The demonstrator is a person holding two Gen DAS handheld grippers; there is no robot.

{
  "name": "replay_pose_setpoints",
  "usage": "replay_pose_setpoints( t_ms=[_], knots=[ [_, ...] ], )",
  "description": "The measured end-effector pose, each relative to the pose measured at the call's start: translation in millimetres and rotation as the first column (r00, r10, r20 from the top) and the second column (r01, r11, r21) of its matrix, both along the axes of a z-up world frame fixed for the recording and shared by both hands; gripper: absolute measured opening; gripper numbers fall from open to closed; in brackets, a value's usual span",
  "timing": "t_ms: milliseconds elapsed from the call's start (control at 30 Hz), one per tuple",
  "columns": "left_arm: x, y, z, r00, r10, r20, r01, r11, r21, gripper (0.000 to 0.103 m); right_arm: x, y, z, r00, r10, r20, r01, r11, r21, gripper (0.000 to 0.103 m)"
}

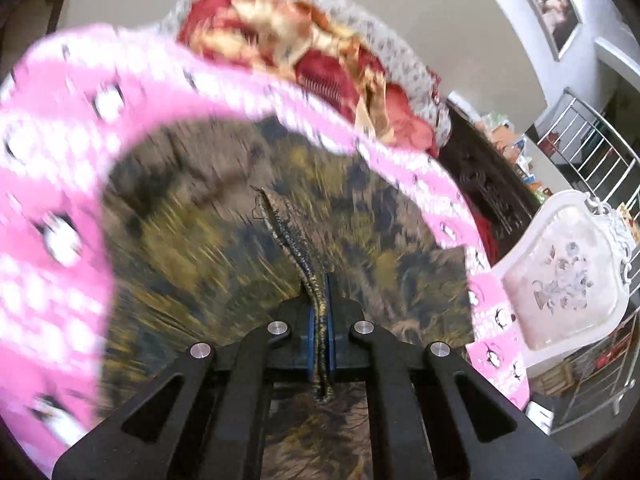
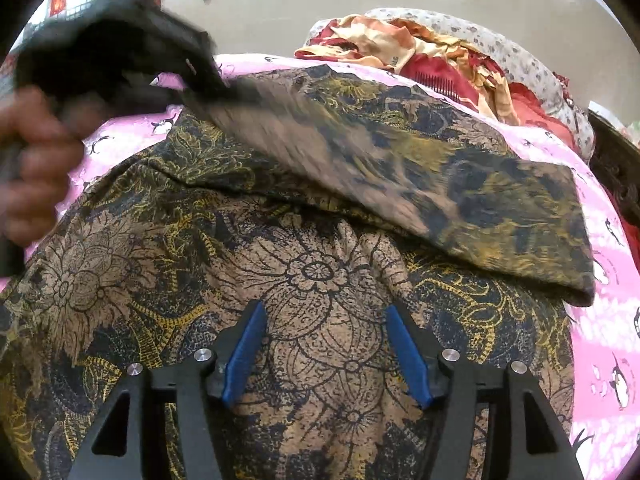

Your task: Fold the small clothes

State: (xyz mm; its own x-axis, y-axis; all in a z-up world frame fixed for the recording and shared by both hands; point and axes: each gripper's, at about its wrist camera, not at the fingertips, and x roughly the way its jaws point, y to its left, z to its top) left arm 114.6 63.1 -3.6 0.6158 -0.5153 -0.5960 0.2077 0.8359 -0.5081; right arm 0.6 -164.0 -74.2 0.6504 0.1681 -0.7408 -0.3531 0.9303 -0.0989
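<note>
Brown, gold and navy floral-print garment [image 2: 304, 280], thin and soft, lies spread on a pink penguin-print bed sheet [image 2: 604, 312], directly beneath and ahead of the right tool [image 2: 326, 344], whose blue-padded jaws stand released above the cloth. The left tool [image 1: 319, 316] is clenched on a hem edge of the same garment, carrying a flap across; that flap drapes diagonally ahead of the right tool. The fabric looks light, limp and likely to slide or wrinkle, so hems and corners are the best holds. A red and cream crumpled cloth pile [image 2: 436, 52] sits beyond.
</note>
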Motion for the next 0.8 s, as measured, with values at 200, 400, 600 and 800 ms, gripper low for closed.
replay_pose_setpoints(
  t_ms=[200,400,600,800],
  knots=[
    [14,60,-7,0.995,0.086,-0.049,-0.082,0.993,0.082,0.003,0,0,0,1.000,0.002,-0.004,-0.002,1.000,0.008,0.061],
    [32,58,-50,0.986,0.072,-0.148,-0.040,0.977,0.208,0.003,3,-4,-2,1.000,0.003,-0.027,-0.002,0.999,0.041,0.061],
    [10,68,-34,0.979,0.188,-0.077,-0.159,0.945,0.286,0.010,8,-8,3,0.996,0.016,-0.084,-0.009,0.997,0.080,0.062],
    [-10,40,-4,0.977,0.196,0.078,-0.210,0.944,0.253,0.010,12,-53,52,0.995,-0.058,-0.084,0.076,0.970,0.230,0.057]
  ],
)
